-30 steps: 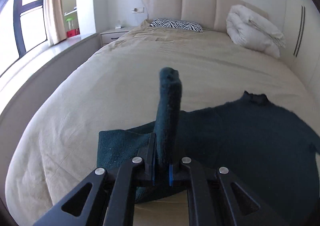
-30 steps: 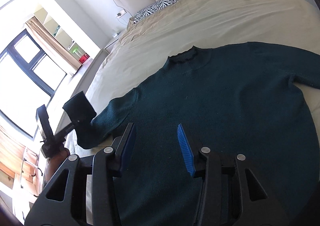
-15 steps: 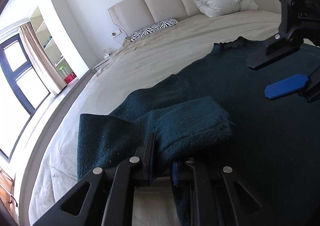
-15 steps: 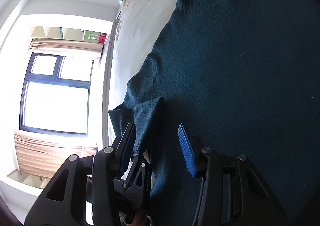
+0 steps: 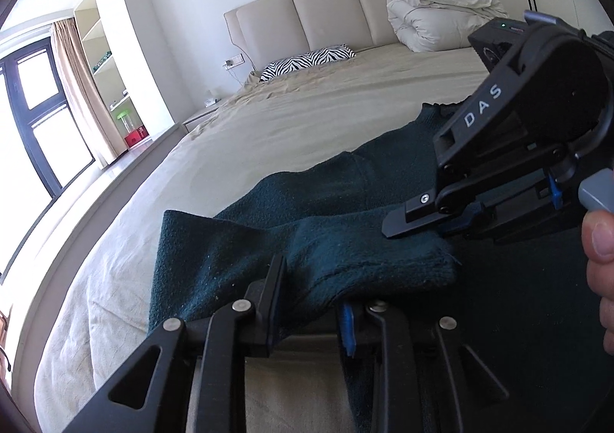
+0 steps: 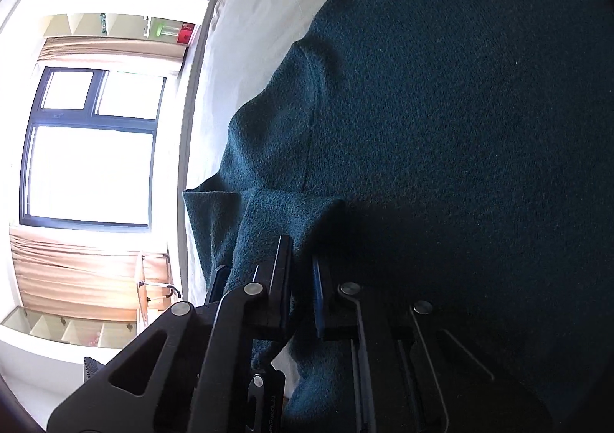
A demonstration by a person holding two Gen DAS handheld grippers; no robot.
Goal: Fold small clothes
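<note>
A dark teal knit sweater lies flat on the beige bed. Its left sleeve is folded across the body. My left gripper still has the sleeve between its fingers, which stand somewhat apart. My right gripper is shut on the sleeve's cuff end right above the sweater's body. In the left wrist view the right gripper shows side-on, its fingers pinching the sleeve close to my left one.
A zebra-print pillow and a folded white duvet lie by the headboard. A window, curtain and shelves stand to the left. The bed's left edge is close by.
My left gripper carried the sleeve from upright over onto the sweater's body and its fingers have parted a little. My right gripper came down, closed from open, and pinched the sleeve.
</note>
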